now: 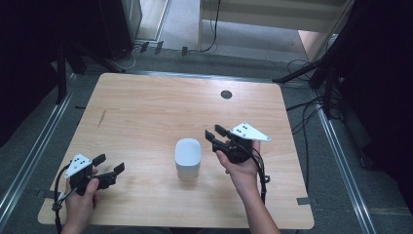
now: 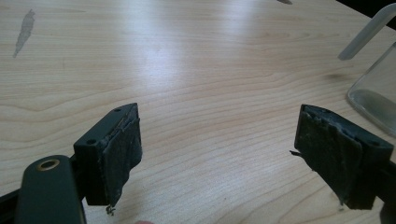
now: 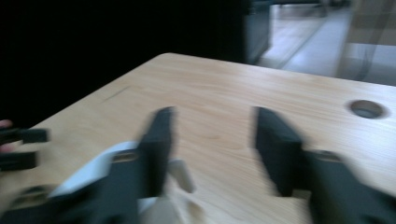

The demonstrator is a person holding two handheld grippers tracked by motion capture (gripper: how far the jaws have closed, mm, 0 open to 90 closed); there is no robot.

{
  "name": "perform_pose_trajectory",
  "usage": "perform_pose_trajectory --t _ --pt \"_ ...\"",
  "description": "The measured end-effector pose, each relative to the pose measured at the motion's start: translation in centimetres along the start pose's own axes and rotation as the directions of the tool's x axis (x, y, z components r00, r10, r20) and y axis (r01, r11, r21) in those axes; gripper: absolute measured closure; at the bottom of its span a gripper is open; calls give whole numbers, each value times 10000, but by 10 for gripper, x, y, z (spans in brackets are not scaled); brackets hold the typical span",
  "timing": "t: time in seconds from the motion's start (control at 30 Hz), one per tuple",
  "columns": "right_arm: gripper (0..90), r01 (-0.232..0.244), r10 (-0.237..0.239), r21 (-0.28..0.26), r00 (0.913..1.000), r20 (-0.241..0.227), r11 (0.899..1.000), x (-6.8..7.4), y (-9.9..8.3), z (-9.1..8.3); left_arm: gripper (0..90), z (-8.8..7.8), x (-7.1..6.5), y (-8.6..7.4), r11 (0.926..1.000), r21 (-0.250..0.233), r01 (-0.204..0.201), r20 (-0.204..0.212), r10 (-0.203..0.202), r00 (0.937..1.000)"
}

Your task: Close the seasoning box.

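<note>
Left gripper (image 2: 219, 154): the jaws stand wide apart with nothing between them. In the left gripper view the worn grey pads (image 2: 122, 158) face each other over bare wood. In the high view this gripper (image 1: 108, 169) sits low over the near left part of the desk (image 1: 146, 112), held in the person's left hand (image 1: 80, 197), with the grey three-cornered plate (image 1: 78, 165) on top and a cable (image 1: 59, 195) trailing toward the near edge. The jaws point to the right, toward the desk's middle.

Right gripper (image 3: 212, 149): the jaws are apart and empty. The right gripper view is motion-blurred, so pad detail cannot be read. In the high view this gripper (image 1: 214, 134) is held in the right hand (image 1: 241, 168) above the near right part of the desk, jaws pointing left and slightly away from the person. Its grey plate (image 1: 249, 131) is on top, and its cable (image 1: 263, 175) runs back along the wrist.

White container (image 1: 188, 157): it stands upright near the centre of the desk, between the two grippers, nearer the right one and touching neither. It is rounded-square from above. In the left gripper view its clear lower wall (image 2: 376, 93) appears at the right edge, well beyond the jaws. In the right gripper view a white object (image 3: 100, 170) lies partly behind the left-hand jaw; blur prevents firm identification.

Desk: light wood with rounded corners. A round grommet hole (image 1: 226, 94) sits near the far edge, also seen in the right gripper view (image 3: 367, 108). A dark streak (image 1: 101, 118) marks the far left area, also seen in the left gripper view (image 2: 24, 31).
</note>
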State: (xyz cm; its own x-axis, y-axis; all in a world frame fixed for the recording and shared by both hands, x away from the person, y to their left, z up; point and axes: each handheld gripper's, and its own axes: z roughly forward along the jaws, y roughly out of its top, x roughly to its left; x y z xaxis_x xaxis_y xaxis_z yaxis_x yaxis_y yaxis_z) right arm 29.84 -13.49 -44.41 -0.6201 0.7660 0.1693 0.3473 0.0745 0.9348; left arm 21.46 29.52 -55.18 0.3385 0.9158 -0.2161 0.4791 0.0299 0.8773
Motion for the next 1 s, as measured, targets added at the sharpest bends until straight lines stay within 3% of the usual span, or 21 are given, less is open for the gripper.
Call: perform_pose_trajectory --t 0.07,0.1,0.2,0.63,1.0 --pt "52 -209 208 8 9979 616 9998 -6 0 -5 149 0 0 0 10000 48 -45 13 45 10000" --pt "0 -344 334 116 9966 759 9993 -9 -1 -8 149 0 0 0 10000 43 -54 16 54 10000" --pt "0 -616 594 185 9928 1040 9979 -23 -7 -17 149 0 0 0 10000 56 -71 -3 71 10000" --pt "0 -1051 949 365 9722 2141 9938 -70 -47 -67 151 0 0 0 9999 68 -95 -25 95 10000" --pt "0 -1288 1054 643 9523 2863 9896 -91 -84 -90 151 1 0 0 9999 105 -112 -40 112 9999"
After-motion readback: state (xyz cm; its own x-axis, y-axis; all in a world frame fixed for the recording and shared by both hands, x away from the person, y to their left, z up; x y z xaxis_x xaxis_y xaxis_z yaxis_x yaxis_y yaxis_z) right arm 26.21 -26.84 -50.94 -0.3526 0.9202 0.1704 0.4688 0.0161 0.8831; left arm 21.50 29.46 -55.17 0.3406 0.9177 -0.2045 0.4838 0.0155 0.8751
